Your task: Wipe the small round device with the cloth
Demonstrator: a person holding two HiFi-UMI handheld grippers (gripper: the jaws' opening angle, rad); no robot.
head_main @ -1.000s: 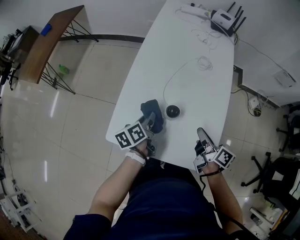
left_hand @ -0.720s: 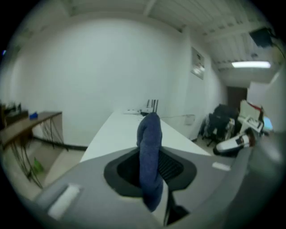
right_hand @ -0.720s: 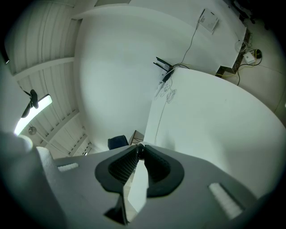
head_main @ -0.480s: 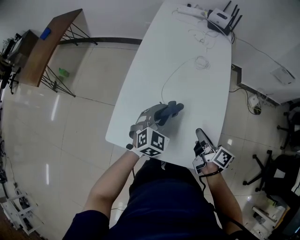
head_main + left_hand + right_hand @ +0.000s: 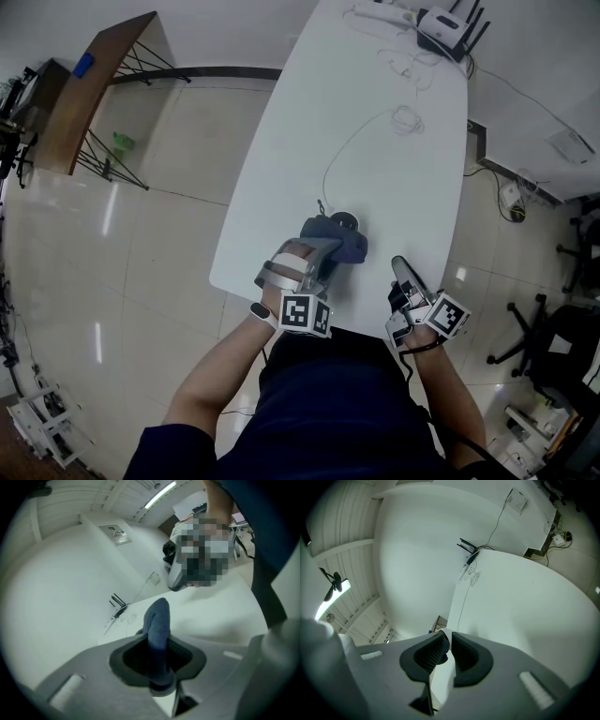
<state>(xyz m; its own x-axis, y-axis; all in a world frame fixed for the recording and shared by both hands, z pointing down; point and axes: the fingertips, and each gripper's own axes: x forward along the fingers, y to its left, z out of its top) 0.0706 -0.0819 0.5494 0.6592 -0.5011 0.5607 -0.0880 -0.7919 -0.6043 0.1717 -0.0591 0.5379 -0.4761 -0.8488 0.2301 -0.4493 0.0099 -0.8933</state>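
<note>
my left gripper (image 5: 325,251) is clamped on the blue cloth (image 5: 336,241). in the left gripper view the cloth stands pinched between both pads, with its free end sticking out past the tips. jaws are partly closed, only as wide as the bunched cloth.

the small round device (image 5: 347,221) sits on the white table (image 5: 394,178), near the edge closest to me. in the head view the cloth lies over its near side and only the far rim of the device shows. can't tell how hard the cloth presses on it. a thin cable (image 5: 336,161) runs from the device up the table toward a router (image 5: 448,24) at the far end.

my right gripper (image 5: 403,269) is at the near table edge, right of the device and well apart from the cloth. its jaws are almost together with a thin gap, nothing between them.
</note>
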